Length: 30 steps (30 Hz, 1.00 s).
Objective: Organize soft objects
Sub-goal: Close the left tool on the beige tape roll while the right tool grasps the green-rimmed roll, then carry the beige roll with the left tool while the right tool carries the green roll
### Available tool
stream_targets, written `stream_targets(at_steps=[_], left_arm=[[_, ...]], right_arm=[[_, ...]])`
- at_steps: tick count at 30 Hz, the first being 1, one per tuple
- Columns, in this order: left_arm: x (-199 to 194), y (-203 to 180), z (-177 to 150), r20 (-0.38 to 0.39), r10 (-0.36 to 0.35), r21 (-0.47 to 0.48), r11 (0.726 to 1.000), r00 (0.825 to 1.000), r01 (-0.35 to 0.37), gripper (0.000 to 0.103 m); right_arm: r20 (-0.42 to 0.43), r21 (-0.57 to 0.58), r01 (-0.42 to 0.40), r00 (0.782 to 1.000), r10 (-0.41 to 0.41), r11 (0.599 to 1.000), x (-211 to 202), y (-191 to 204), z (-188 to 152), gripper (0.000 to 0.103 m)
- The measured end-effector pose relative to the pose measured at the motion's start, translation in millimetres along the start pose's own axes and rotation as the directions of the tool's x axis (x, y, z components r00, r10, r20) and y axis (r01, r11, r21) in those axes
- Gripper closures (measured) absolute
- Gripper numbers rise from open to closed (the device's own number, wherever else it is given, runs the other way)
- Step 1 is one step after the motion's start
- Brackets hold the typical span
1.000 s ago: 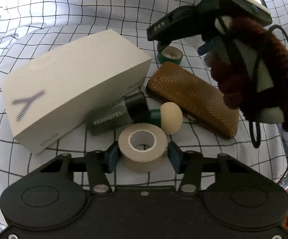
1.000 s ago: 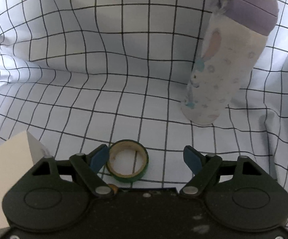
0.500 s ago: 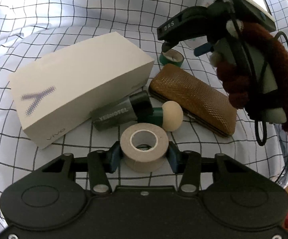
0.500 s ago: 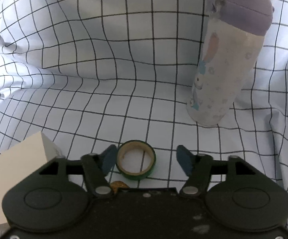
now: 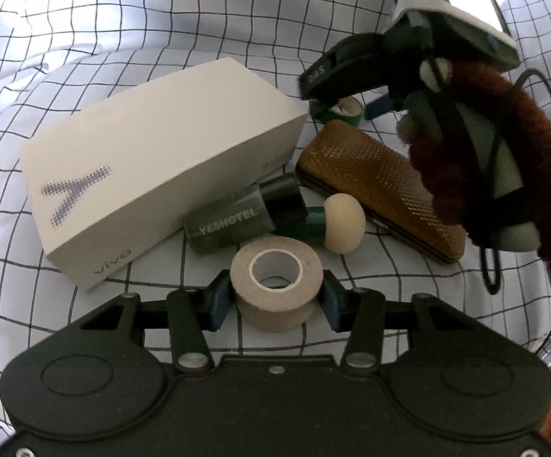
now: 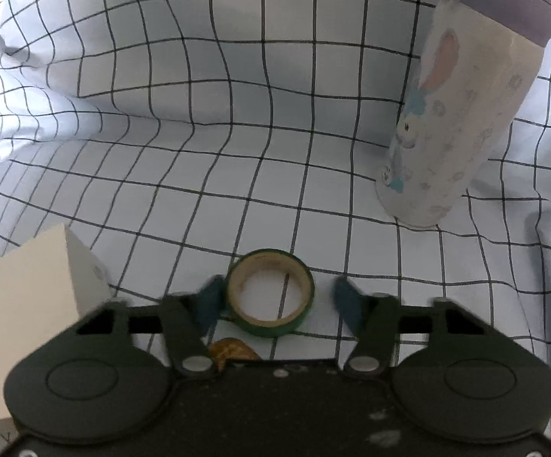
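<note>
My left gripper (image 5: 276, 297) is clamped on the beige tape roll (image 5: 275, 280). My right gripper (image 6: 275, 301) has just been closing around the green tape roll (image 6: 271, 292); only its left pad touches.

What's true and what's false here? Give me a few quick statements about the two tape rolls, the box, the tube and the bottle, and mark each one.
1. The left gripper is shut on the beige tape roll. True.
2. The bottle with the purple lid lies on its side. False: it stands upright on the checked cloth.
3. The green tape roll is stacked on the white box. False: it lies flat on the cloth, off the box's corner.
4. The dark YESHOTEL tube lies on the cloth between the white box and the brown mesh case. True.
</note>
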<state>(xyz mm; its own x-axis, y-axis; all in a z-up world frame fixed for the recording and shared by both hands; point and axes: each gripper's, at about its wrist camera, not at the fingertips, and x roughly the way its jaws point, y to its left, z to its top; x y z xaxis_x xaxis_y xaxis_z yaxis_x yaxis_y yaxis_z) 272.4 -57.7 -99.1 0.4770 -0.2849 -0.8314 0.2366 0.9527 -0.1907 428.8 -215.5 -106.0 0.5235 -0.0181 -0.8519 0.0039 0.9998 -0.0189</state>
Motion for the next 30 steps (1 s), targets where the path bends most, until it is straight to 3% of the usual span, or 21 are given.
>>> stream_targets(at_steps=[9,17,30], left_arm=[[-5,-2,-5,0.015,0.001,0.018,1.0,1.0,-0.002,0.056],[-24,-9,-9,0.044,0.005,0.024,1.0,0.999,-0.006,0.056],[-97,-8,-39,0.122,0.031,0.034,0.999,0.992,-0.035,0.056]], right_arm=[[0.036,0.109,-0.036,0.999,0.032,0.993,-21,-31,6,0.056],[0.092,0.207,-0.063,0.995,0.045,0.976,-67,-65,-7,0.056],[0.229,0.182,-0.128,0.97,0.085,0.975,-197,-54,-102,0.055]])
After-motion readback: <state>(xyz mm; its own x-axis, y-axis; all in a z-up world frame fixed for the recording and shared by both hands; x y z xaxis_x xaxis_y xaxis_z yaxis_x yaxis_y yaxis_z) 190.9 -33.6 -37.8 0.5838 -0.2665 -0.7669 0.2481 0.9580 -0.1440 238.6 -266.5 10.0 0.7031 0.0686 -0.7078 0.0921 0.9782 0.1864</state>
